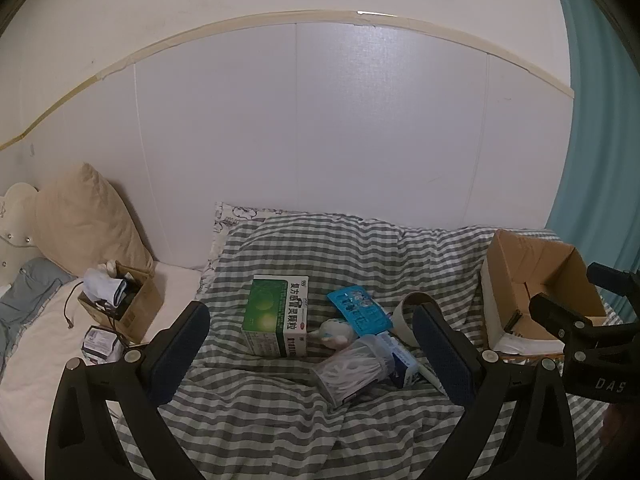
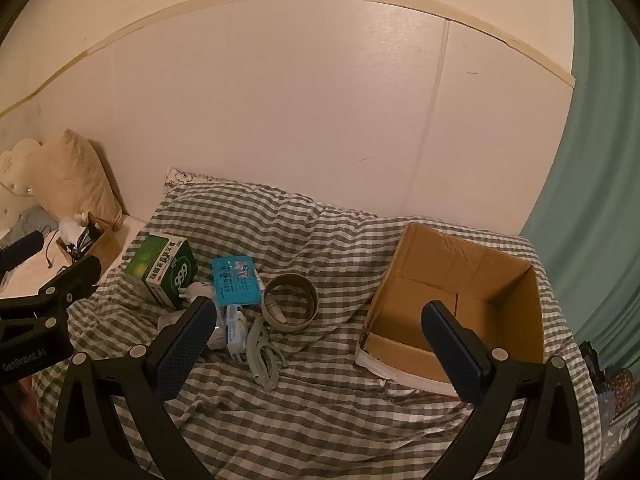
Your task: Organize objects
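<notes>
Boxes come first in the left wrist view: an open cardboard box [image 1: 536, 288] sits on the checked quilt [image 1: 280, 420] at the right, tipped toward the camera, with what looks like white paper lying at its front lip. A smaller carton [image 1: 120, 300] at the left, on the white sheet [image 1: 40, 340], is stuffed with white cloth and dark cables. Between them lie a green medicine box [image 1: 276, 316], a blue packet [image 1: 360, 308], a tape ring [image 1: 408, 312], a clear tub of cotton swabs [image 1: 352, 368] on its side, and a small blue-and-white carton [image 1: 402, 364] just beside the tub. The left gripper [image 1: 316, 352] hovers above the quilt, jaws spread wide and holding nothing; the swab tub lies between its fingers in the view. The right gripper [image 1: 580, 320] shows at the far right edge.

From the right wrist, the cardboard box [image 2: 492, 280] is seen from above with a bare brown floor. The green box [image 2: 160, 268], packet [image 2: 236, 280] and ring [image 2: 290, 304] lie to its left, with a grey cable [image 2: 262, 356] coiled near the ring. The right gripper [image 2: 320, 344] is held over the quilt [image 2: 320, 420], jaws wide apart and empty, its right finger in front of the box. The left gripper [image 2: 48, 300] enters at the left edge.
</notes>
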The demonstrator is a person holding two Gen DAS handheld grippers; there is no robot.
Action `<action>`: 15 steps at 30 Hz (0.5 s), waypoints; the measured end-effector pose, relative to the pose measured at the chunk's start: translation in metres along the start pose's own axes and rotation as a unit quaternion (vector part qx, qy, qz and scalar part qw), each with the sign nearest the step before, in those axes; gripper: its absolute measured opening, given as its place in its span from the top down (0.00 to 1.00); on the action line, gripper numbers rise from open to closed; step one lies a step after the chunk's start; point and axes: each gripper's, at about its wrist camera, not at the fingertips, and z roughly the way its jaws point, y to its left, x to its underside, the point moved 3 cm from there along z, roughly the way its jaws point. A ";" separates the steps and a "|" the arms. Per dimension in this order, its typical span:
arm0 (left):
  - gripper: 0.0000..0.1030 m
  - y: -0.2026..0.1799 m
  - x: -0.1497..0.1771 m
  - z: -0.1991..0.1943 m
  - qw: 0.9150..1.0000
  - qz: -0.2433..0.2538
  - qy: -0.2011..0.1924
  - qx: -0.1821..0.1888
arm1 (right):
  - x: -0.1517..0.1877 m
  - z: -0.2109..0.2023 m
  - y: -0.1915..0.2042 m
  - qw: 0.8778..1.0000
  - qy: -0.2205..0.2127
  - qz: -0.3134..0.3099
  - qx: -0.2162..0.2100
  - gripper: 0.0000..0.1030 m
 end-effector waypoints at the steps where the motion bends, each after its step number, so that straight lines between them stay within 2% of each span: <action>1: 0.00 0.000 0.000 0.000 1.000 0.000 0.001 0.000 | 0.000 0.000 0.000 1.000 0.000 -0.001 -0.001 0.00; 15: 0.00 -0.001 0.002 0.001 1.000 0.006 -0.001 -0.009 | 0.002 0.001 0.005 1.000 0.004 -0.008 -0.009 0.00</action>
